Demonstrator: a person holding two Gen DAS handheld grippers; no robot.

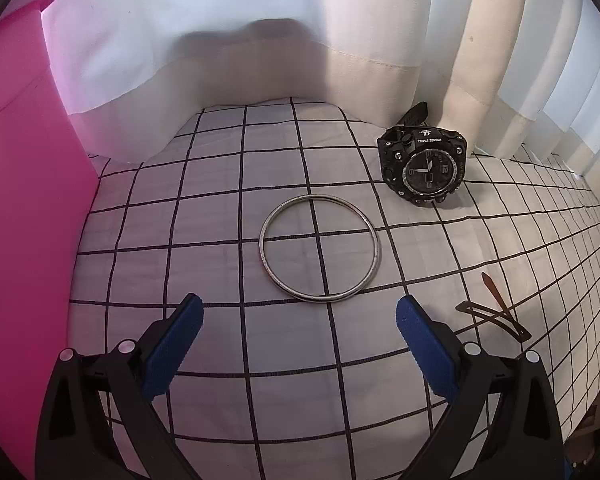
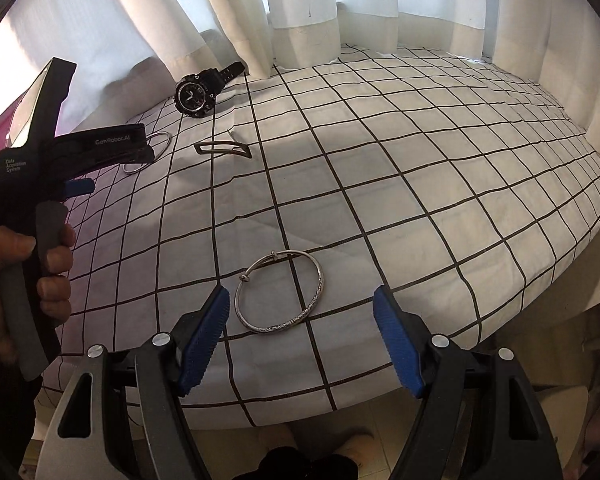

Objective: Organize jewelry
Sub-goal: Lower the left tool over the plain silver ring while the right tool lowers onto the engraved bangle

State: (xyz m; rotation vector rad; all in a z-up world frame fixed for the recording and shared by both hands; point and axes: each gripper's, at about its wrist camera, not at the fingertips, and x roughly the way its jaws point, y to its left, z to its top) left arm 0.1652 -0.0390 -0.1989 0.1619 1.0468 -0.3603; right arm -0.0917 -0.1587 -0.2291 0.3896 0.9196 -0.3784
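Left gripper (image 1: 300, 308): jaws wide apart, nothing between the blue ribbed pads (image 1: 424, 340), no contact with anything. It hovers over the white black-grid cloth (image 1: 204, 240) on the desk, angled down. The plain thin silver metal bangle (image 1: 319, 248) lies flat just ahead of the fingertips, centred on the gap but clear of both pads.

Right gripper (image 2: 302, 300): jaws also open wide, empty. The engraved open-ended silver bangle with knob ends (image 2: 282, 294) lies flat on the cloth just ahead of the tips, nearer the left-side pad; not touched from what the right wrist view shows.

Other items on the cloth:
- chunky black digital-analogue wristwatch (image 1: 424, 168), propped tilted against the white curtain (image 1: 480, 40) at the far edge, well apart from both grippers
- thin dark metal hair clip (image 1: 496, 316), flat, just right of the left gripper's right finger
- bright pink plastic bin (image 1: 24, 200) at the left edge of the left wrist view

A hand (image 2: 24, 276) is wrapped round the left gripper's handle in the right wrist view.
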